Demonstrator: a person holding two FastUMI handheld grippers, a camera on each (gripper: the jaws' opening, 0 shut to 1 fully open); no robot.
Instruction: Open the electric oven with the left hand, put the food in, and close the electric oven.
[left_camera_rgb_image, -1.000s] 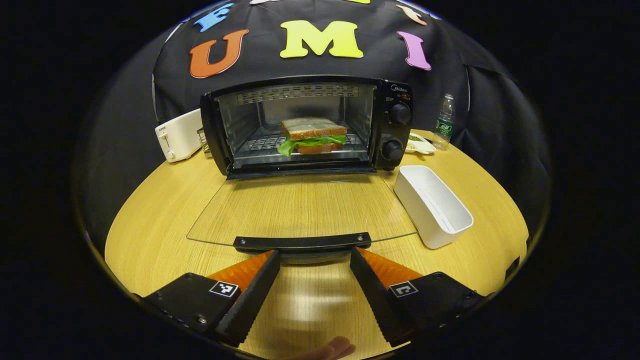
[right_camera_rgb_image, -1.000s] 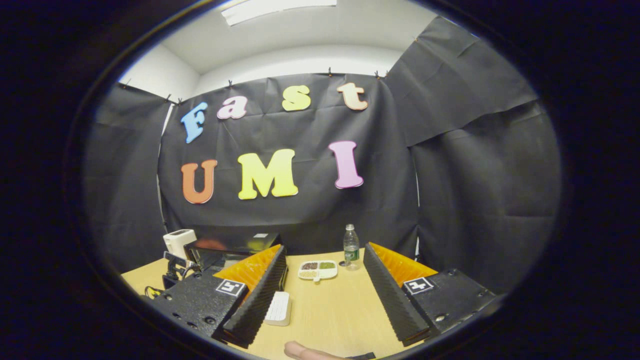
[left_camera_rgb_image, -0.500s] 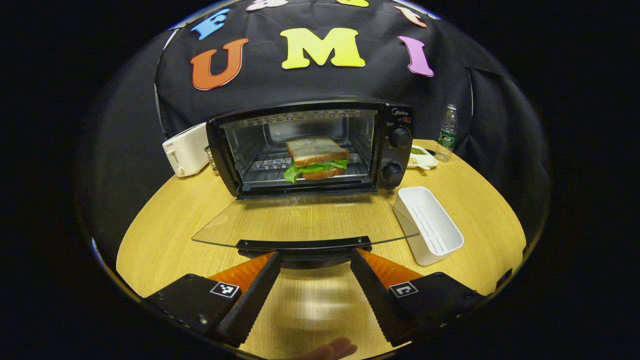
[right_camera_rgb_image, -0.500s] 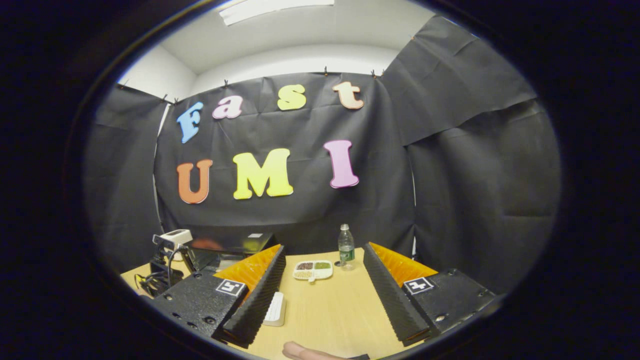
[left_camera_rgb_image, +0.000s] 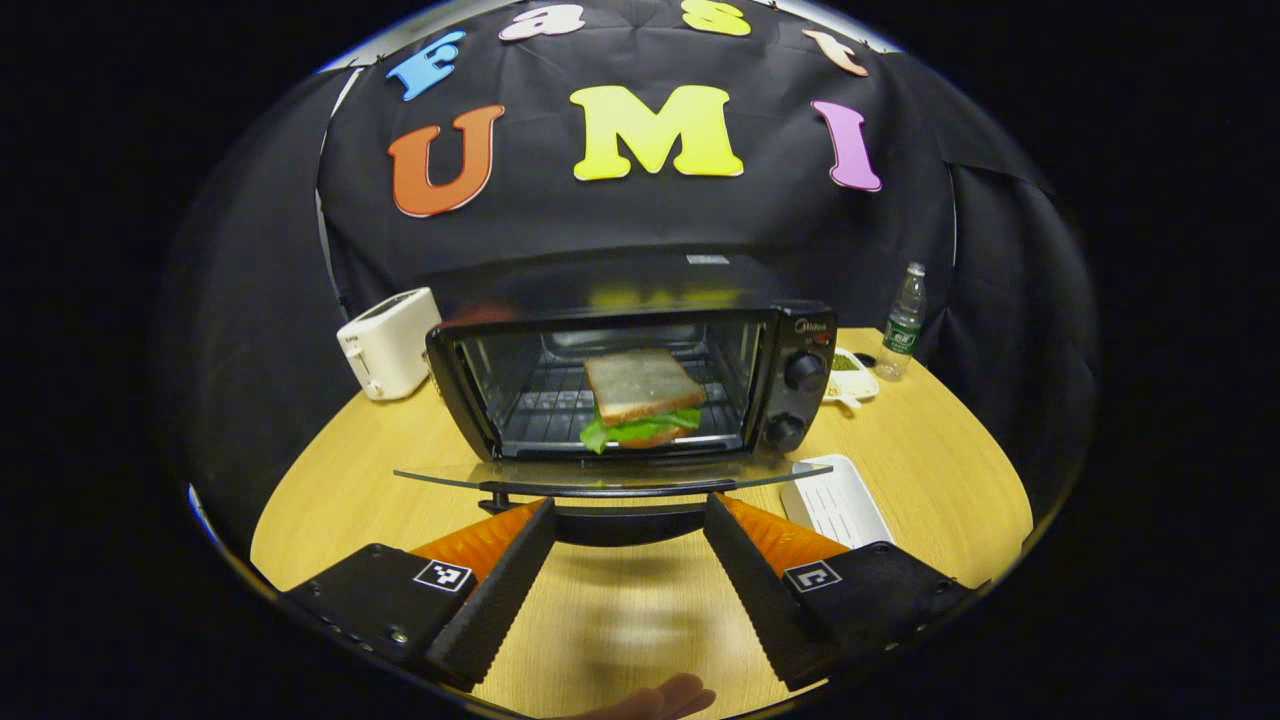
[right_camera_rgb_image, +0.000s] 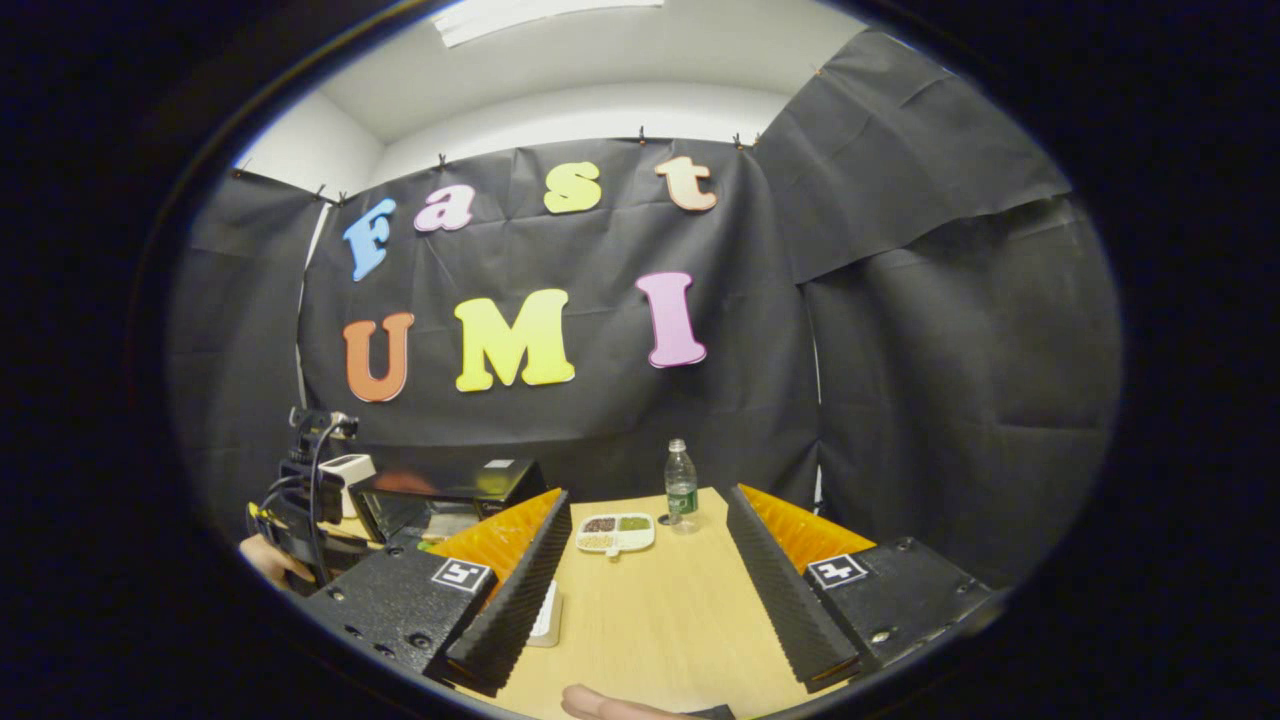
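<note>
Left gripper view: the electric oven (left_camera_rgb_image: 640, 385) stands at centre on the round wooden table (left_camera_rgb_image: 340, 480), its glass door (left_camera_rgb_image: 610, 476) hanging partly raised, edge-on to the camera. A sandwich (left_camera_rgb_image: 640, 397) with lettuce sits on the rack inside the chamber. The left gripper (left_camera_rgb_image: 628, 515) has its fingers spread apart, with the door's black handle (left_camera_rgb_image: 600, 491) lying between and just past the tips; contact cannot be judged. At 9 o'clock of the oven stands a white toaster (left_camera_rgb_image: 388, 342). At 4 o'clock a white rectangular bin (left_camera_rgb_image: 838, 503) lies on the table, nothing visible inside. At 2 o'clock a small divided dish (left_camera_rgb_image: 848, 371) holds something green, with a water bottle (left_camera_rgb_image: 903, 322) just beyond. Right gripper view: the right gripper (right_camera_rgb_image: 645, 510) hangs over the table with fingers wide apart, holding nothing; the divided dish (right_camera_rgb_image: 615, 532) at 12 o'clock carries dark, green and pale fillings in separate compartments.
</note>
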